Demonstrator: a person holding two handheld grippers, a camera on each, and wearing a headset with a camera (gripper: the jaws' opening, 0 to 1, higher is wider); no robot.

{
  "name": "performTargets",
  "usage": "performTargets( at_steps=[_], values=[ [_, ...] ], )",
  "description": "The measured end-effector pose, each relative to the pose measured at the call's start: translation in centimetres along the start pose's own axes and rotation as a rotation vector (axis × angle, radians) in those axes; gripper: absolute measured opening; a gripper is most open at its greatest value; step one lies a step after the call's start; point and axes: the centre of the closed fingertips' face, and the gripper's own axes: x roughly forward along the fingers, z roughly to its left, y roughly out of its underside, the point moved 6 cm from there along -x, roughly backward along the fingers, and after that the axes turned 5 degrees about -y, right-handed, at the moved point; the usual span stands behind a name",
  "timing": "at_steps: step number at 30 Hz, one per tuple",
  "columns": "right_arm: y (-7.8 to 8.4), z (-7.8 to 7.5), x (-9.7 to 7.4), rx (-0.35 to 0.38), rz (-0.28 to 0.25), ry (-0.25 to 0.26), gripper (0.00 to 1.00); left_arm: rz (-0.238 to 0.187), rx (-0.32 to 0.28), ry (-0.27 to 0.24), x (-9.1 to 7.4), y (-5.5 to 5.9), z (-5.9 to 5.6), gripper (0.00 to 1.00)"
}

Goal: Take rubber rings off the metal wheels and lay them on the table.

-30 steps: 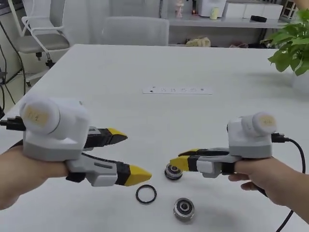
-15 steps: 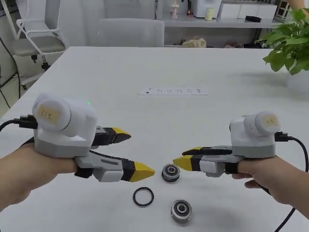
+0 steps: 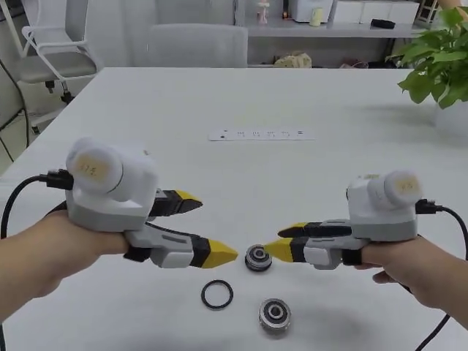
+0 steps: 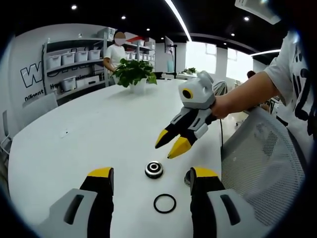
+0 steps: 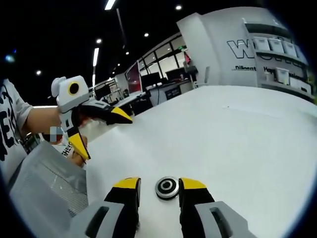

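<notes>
A small metal wheel (image 3: 257,257) with a dark outer band lies on the white table (image 3: 241,183), between both grippers' tips. My left gripper (image 3: 209,228) is open wide, its lower tip just left of that wheel (image 4: 154,169). From the right, my right gripper (image 3: 280,241) points at it, jaws a little apart and open, with the wheel (image 5: 167,187) just ahead of its tips. A loose black rubber ring (image 3: 217,294) lies flat nearer me, also visible as the ring (image 4: 164,203). A second wheel (image 3: 274,316) with a bright rim lies at the front edge.
A socket strip (image 3: 259,134) is set into the table's middle. A potted plant (image 3: 439,66) stands at the far right. Chairs (image 3: 197,45) stand behind the far edge. A mesh chair (image 4: 267,163) is beside me, and a person (image 4: 119,49) stands far off.
My left gripper has edged right, closer to the wheel. The right gripper, the ring and both wheels have kept their places; the head camera has shifted slightly.
</notes>
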Motion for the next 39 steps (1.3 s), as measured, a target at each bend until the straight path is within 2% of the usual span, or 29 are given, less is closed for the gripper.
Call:
performTargets(
  at_steps=[27, 39],
  values=[
    [1.7, -1.0, -0.1, -0.023, 0.038, 0.020, 0.28, 0.044, -0.005, 0.021, 2.6, 1.0, 0.4, 0.58],
    [2.4, -1.1, 0.2, -0.064, 0.074, 0.015, 0.28, 0.065, 0.002, 0.038, 4.0, 1.5, 0.3, 0.56]
  ],
)
